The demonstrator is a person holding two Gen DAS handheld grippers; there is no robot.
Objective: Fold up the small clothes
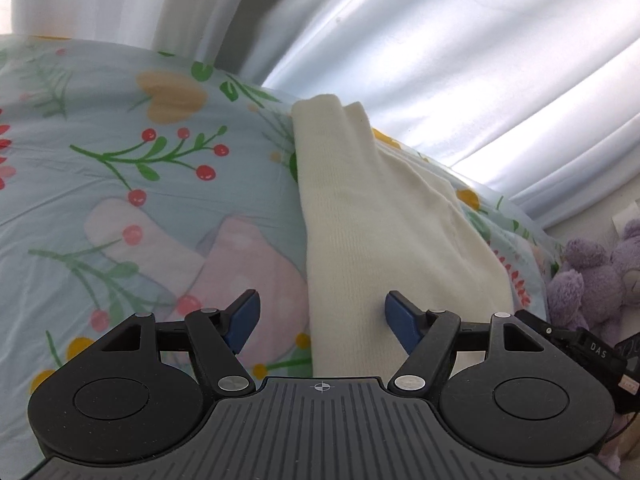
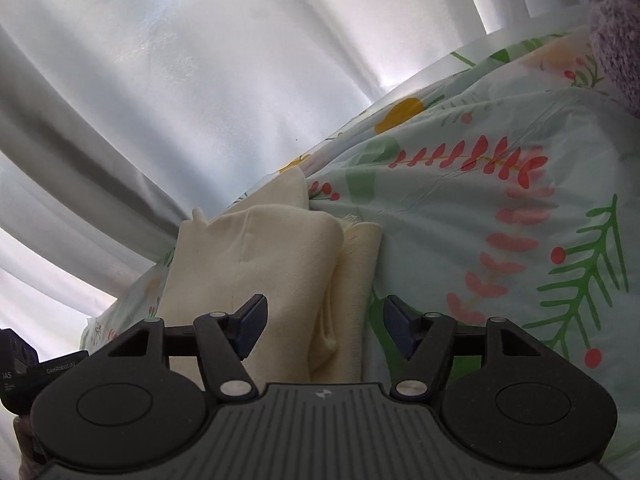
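A cream knitted garment [image 1: 372,216] lies folded lengthwise on the floral bedspread [image 1: 100,128]. In the left wrist view my left gripper [image 1: 322,318] stands open just over the garment's near end, and its left edge runs between the blue fingertips [image 1: 246,316]. In the right wrist view the same cream garment [image 2: 276,264] shows as a folded stack with a frayed edge on its right. My right gripper [image 2: 324,322] is open above the near right part of that stack, its pads clear of the cloth.
White curtains [image 1: 440,60] hang behind the bed. Purple plush toys [image 1: 592,276] sit at the right of the bedspread. The other gripper's black body [image 2: 24,364] shows at the left edge of the right wrist view. The bedspread [image 2: 500,220] stretches off to the right.
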